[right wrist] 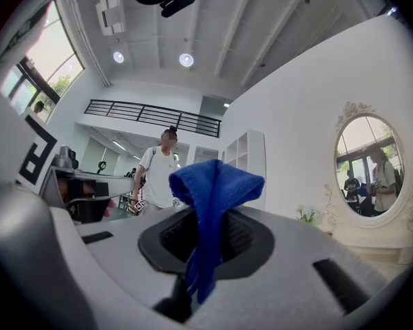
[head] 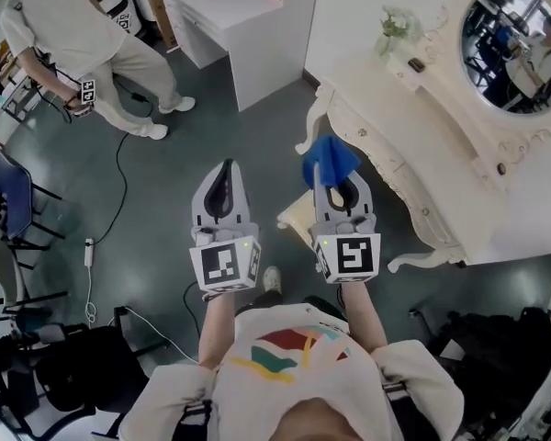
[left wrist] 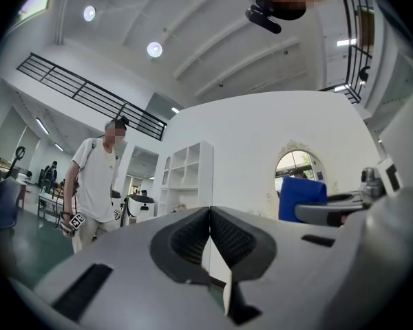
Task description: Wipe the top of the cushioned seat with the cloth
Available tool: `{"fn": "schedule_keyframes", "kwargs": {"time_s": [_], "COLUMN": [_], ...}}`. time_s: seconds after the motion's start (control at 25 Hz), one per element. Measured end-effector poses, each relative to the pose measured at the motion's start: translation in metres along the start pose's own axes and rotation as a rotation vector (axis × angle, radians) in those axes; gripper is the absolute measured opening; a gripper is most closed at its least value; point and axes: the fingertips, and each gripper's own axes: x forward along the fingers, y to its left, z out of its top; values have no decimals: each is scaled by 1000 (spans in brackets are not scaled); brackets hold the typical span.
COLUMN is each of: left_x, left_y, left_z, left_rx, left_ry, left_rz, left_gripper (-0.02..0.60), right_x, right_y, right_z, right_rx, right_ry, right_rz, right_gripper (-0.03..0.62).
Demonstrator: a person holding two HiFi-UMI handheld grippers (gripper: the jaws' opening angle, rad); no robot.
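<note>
In the head view my right gripper (head: pixel 336 182) is shut on a bunched blue cloth (head: pixel 330 156), which sticks out past its fingertips. The right gripper view shows the cloth (right wrist: pixel 214 184) pinched between the jaws of the right gripper (right wrist: pixel 206 231), with a tail hanging toward the camera. Beneath that gripper lies the cream cushioned seat (head: pixel 295 215), mostly hidden, with only one corner showing. My left gripper (head: pixel 225 175) is held beside it over the floor, shut with nothing in it (left wrist: pixel 208 216). Both gripper views look up at walls and ceiling.
A white ornate dressing table (head: pixel 421 151) with an oval mirror (head: pixel 515 48) stands to the right. A white cabinet (head: pixel 243 18) is at the back. A person (head: pixel 78 37) stands at the upper left holding a gripper. Cables (head: pixel 119 186), a blue chair (head: pixel 7 198) and dark bags lie around.
</note>
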Motion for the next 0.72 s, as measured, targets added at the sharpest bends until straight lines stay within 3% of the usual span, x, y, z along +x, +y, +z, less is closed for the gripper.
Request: {"fn": "schedule_keyframes", "kwargs": {"time_s": [0.28, 0.44, 0.72], "left_x": [41, 50, 65], "left_y": [-6, -16, -24], "left_z": [-28, -33, -40], "left_rx": [-6, -8, 2], "left_ry": [25, 67, 36], "left_rz": [-46, -36, -43], "left_gripper": [5, 5, 5], "right_x": [32, 32, 37], "right_y": [-15, -24, -37], "right_z": [-15, -23, -28], "right_rx": [-24, -6, 19], "right_ry": [31, 49, 40], "right_rz": [-3, 10, 12], "right_gripper": [35, 35, 35]}}
